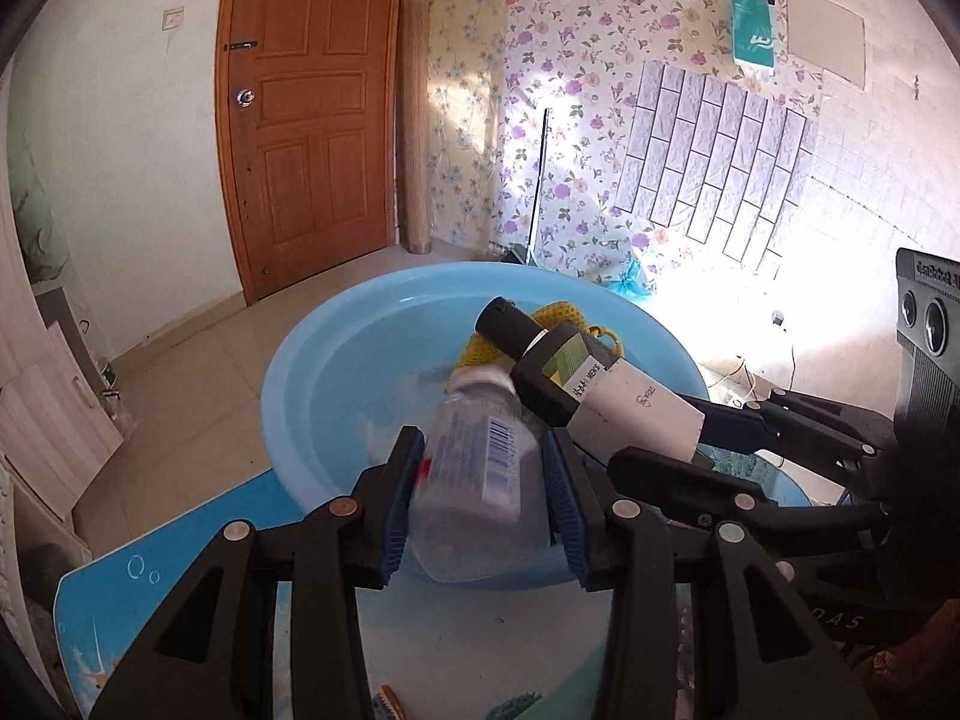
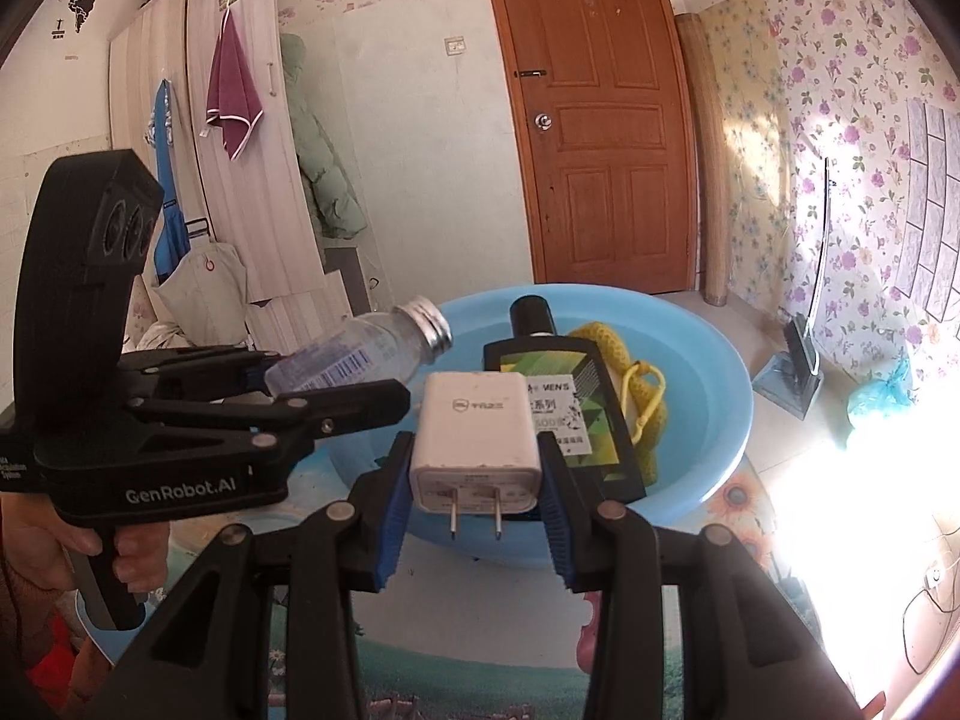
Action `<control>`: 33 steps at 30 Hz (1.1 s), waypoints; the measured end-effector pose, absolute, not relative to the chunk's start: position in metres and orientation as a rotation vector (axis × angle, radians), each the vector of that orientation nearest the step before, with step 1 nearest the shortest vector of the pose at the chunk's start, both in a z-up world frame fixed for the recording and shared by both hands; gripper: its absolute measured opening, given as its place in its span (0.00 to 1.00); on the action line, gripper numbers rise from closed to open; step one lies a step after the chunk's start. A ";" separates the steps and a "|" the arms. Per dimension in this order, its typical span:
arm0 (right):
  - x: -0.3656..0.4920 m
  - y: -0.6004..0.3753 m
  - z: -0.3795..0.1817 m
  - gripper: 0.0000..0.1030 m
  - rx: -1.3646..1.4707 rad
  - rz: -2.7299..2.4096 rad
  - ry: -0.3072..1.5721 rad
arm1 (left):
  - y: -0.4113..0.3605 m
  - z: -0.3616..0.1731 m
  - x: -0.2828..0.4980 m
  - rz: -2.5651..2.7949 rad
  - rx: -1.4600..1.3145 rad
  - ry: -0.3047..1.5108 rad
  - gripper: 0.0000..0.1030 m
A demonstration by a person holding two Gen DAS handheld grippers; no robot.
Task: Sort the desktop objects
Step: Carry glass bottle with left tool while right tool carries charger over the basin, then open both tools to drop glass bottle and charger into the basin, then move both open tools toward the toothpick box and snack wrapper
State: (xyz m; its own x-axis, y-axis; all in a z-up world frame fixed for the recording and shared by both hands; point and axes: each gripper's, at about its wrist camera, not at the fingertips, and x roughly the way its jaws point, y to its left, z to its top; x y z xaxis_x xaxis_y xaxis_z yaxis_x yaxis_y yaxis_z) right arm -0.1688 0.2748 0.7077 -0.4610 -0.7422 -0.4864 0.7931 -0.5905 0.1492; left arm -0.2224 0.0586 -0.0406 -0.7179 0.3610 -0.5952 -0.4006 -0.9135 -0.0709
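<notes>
My L gripper (image 1: 480,504) is clamped on the clear bottle (image 1: 474,480), long axis pointing fwd over the blue basin (image 1: 312,372), and my R gripper (image 2: 474,510) is clamped on the white charger (image 2: 474,444), prongs toward me, basin just ahead.

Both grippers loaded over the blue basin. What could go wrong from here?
1. The clear bottle sits tilted in the left gripper; it may slip out.
2. The white charger in the right gripper hangs close beside the bottle; they could knock together.
3. Either could land on the black bottle in the basin.
</notes>
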 end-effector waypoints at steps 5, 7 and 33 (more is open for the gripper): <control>-0.185 0.273 0.704 0.37 0.651 -2.140 0.129 | 0.058 -0.042 -0.222 2.581 -0.879 0.087 0.53; -0.190 0.272 0.702 0.37 0.665 -2.144 0.132 | 0.055 -0.041 -0.219 2.585 -0.878 0.082 0.53; -0.128 0.288 0.689 0.50 0.789 -2.115 0.199 | -0.027 -0.071 -0.096 2.691 -0.999 -0.006 0.78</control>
State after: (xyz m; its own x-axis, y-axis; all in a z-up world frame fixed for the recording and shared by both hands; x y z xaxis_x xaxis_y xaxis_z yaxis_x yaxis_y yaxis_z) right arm -0.1277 0.2881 0.6891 -0.4414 -0.6666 -0.6008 0.7668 -0.6279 0.1333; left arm -0.0963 -0.0266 -0.0710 -0.7255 0.2526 -0.6402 -0.2496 -0.9634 -0.0973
